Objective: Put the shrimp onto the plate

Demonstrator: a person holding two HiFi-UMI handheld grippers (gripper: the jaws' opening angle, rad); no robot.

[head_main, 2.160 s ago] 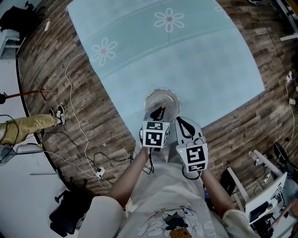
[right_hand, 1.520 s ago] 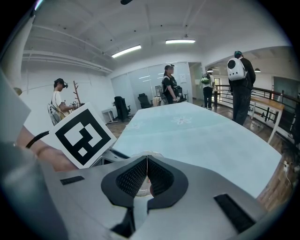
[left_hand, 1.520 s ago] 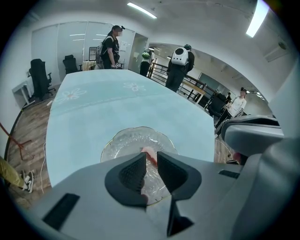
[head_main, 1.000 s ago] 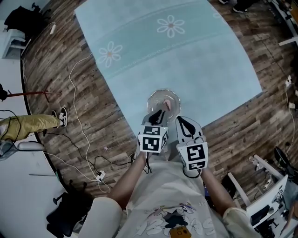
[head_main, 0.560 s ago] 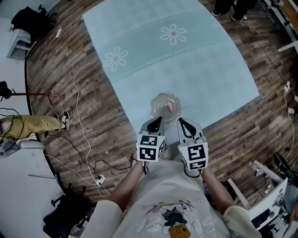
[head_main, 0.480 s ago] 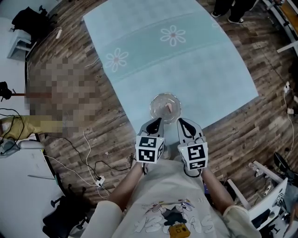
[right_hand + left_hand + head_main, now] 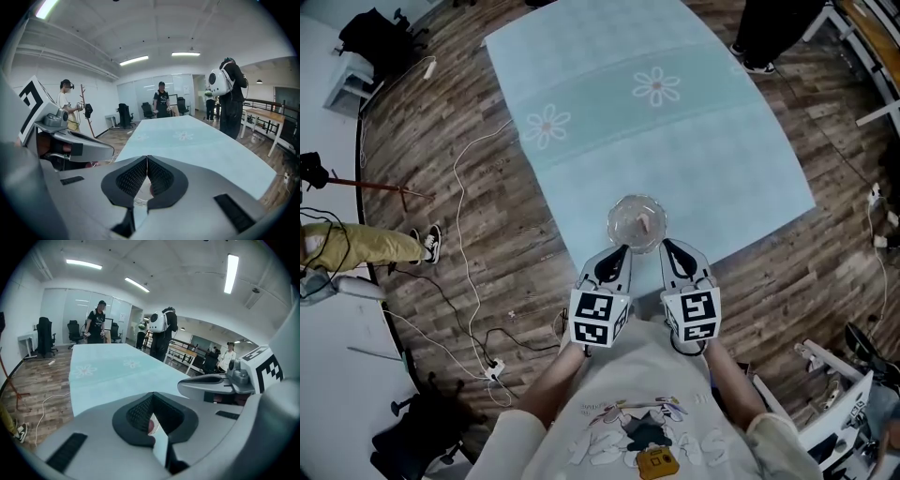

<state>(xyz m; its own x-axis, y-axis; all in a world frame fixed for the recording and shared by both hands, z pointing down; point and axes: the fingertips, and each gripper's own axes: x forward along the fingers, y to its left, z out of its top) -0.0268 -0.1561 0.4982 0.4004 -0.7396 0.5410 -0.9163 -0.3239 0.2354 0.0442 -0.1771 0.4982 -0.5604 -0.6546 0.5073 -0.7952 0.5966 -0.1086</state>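
The head view looks steeply down on the table (image 7: 675, 141). Both gripper views skim low across it, the plate (image 7: 637, 223) close ahead.

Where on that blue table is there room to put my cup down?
Nearly all the table is bare: everything beyond the plate, past both daisy prints to the far edge. Only the near edge is crowded: the plate with the shrimp, and the left gripper and right gripper just short of it.

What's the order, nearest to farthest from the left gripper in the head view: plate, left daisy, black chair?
1. Plate, just ahead of the left gripper.
2. Left daisy, farther up the cloth, to the left.
3. Black chair, on the floor at the far top left.
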